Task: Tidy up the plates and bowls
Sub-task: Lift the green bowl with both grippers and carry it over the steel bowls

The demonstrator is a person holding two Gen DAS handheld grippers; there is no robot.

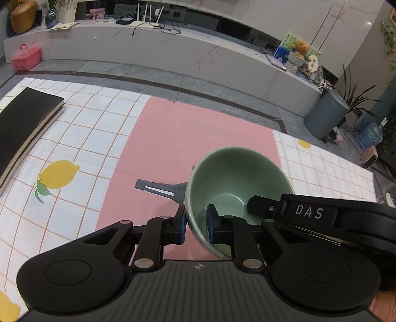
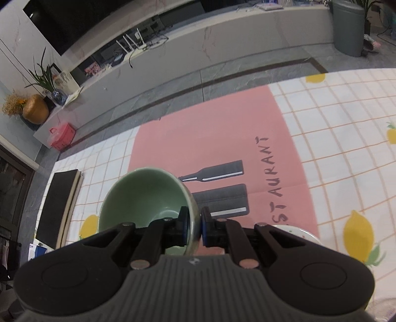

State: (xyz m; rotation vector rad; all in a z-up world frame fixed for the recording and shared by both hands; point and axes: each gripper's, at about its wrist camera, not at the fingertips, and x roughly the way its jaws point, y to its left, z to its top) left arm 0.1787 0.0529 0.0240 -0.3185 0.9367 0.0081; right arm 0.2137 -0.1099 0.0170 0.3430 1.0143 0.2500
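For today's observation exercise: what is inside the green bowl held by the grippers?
The green bowl holds no food or dish. Only one blue pad of the left gripper and one finger of the right gripper reach inside; they hide parts of its inner wall.

Evenly lit by soft indoor light, moderately bright, slightly washed out. Faint shadows only on the pink mat [image 2: 212, 138]. Small glare spot on the white cabinet door [image 1: 368, 22]. Strong fisheye bending at the edges, dark corner vignetting, mild softness throughout.
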